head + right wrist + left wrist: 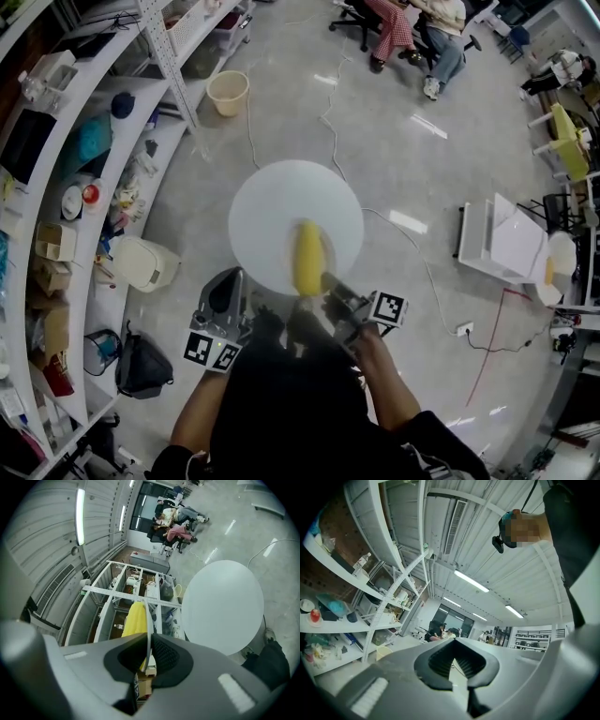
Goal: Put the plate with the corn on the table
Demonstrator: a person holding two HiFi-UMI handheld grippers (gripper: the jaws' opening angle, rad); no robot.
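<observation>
The right tongs (149, 644) pinch the near rim of the plate (272, 216), with the corn (307, 258) lying just beyond them. The left tongs (458, 662) stand spread, empty (beside that rim). Best keep the plate level, lest the corn roll off onto the floor (403, 150).

I see the corn (308, 260) covering the near rim of the plate (272, 211); the top edge cuts off the seated people (405, 30).

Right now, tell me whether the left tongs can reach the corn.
Probably yes: the corn lies uncovered on the plate, and the empty left tongs sit just beside its rim, nothing between.
</observation>
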